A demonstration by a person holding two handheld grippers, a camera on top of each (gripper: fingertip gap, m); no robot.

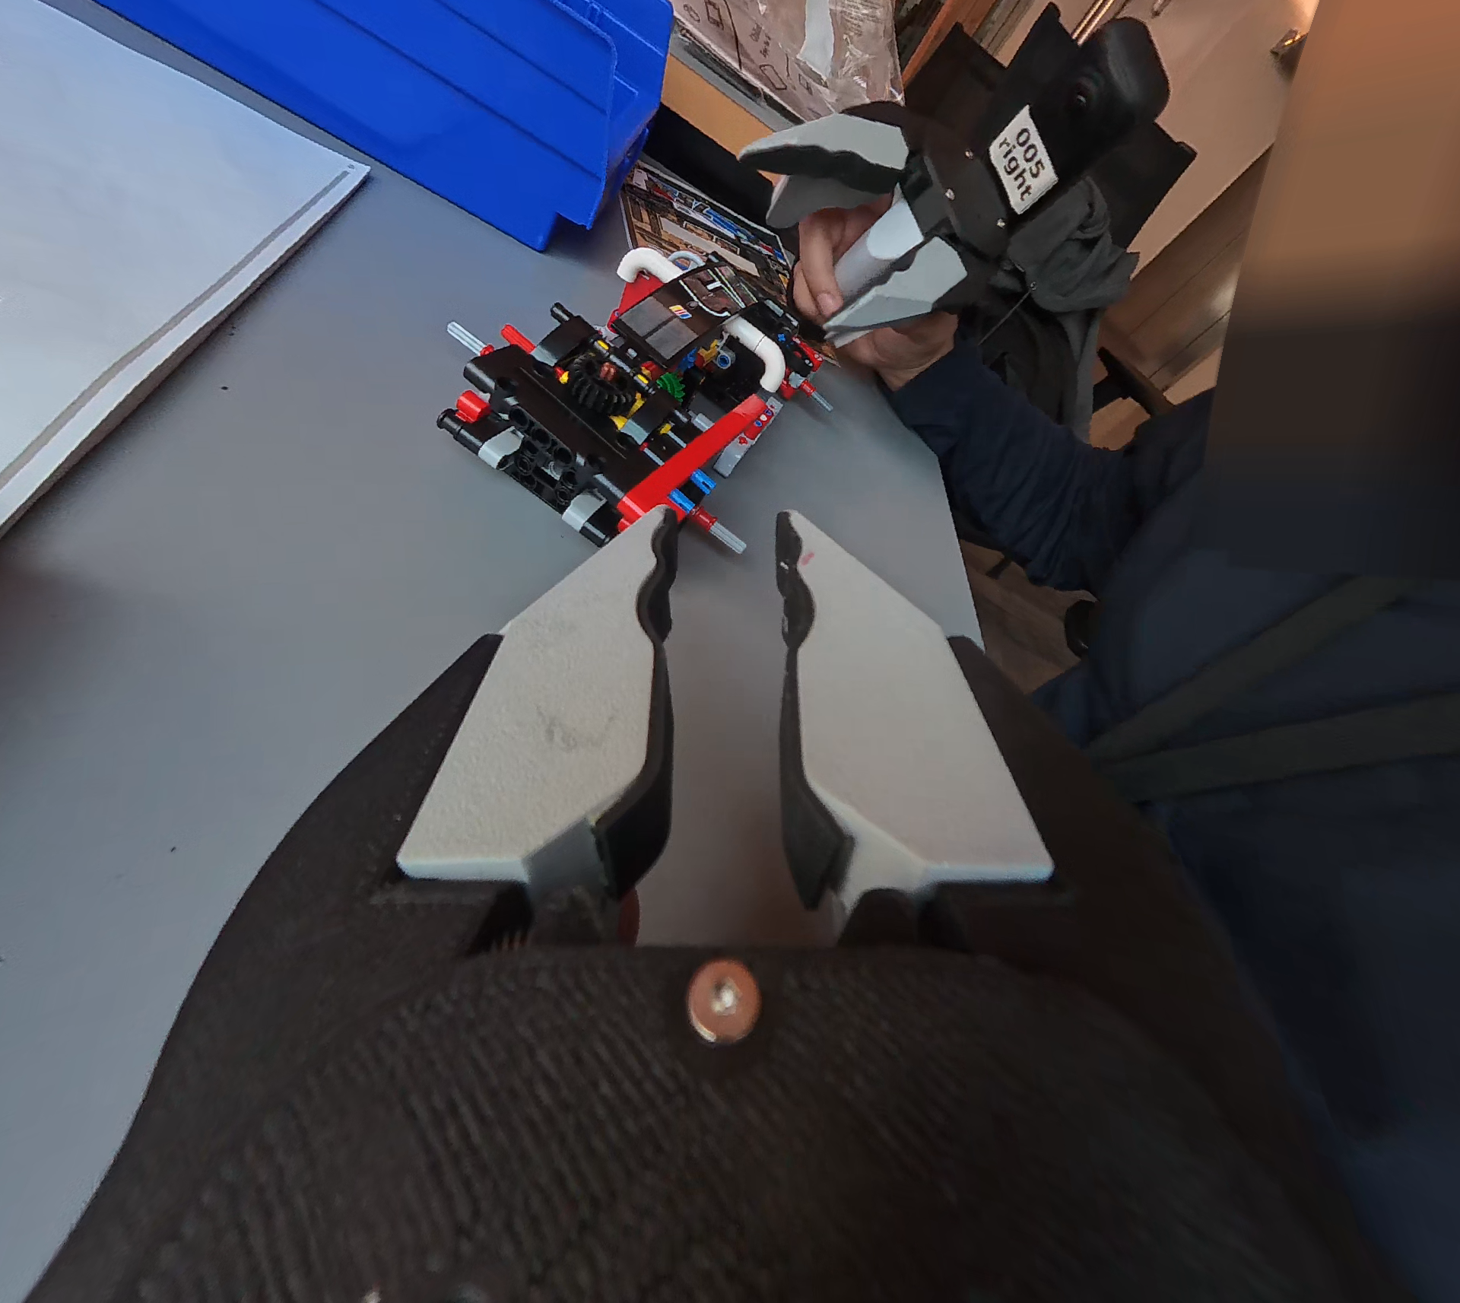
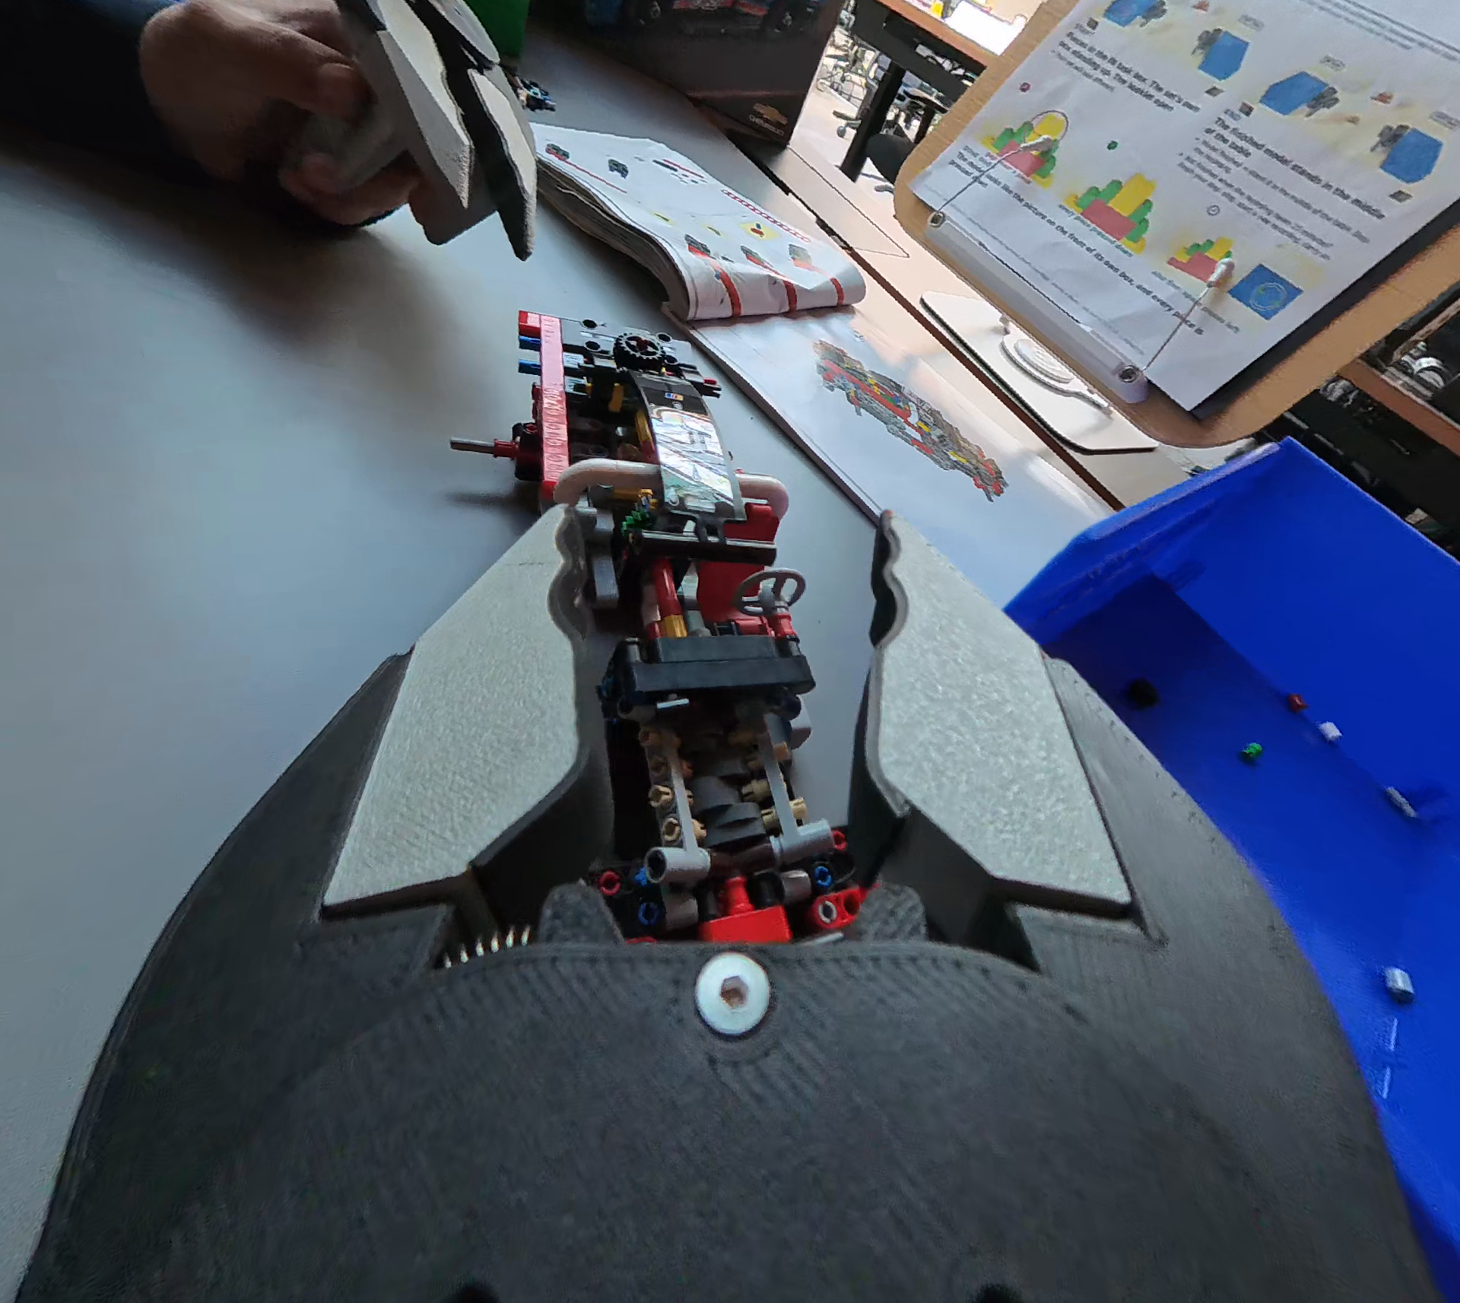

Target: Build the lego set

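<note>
Grey table [image 1: 237, 554] is carrying a blue bin [image 1: 395, 24] and open booklet [image 2: 695, 222] beside a red-and-black brick car chassis [image 2: 632, 443]. Right gripper [image 2: 723, 538] is hanging over it, fingers spread apart, not pressing; left gripper [image 1: 727, 530] is hovering nearby with its narrowly parted fingers gripping nothing.

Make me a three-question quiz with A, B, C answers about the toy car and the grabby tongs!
1. Where is the brick-built toy car chassis?
A. on the grey table
B. in the blue plastic bin
C. on the open instruction booklet

2. What colour is the chassis's long side beam?
A. green
B. red
C. yellow

3. How do the right tongs stand?
A. shut tight
B. wide open over the chassis
C. clamping a booklet

Answers: 1 A, it rests on the tabletop; 2 B, the beam is bright red; 3 B, a clear gap shows beside the far fingertip.
</note>
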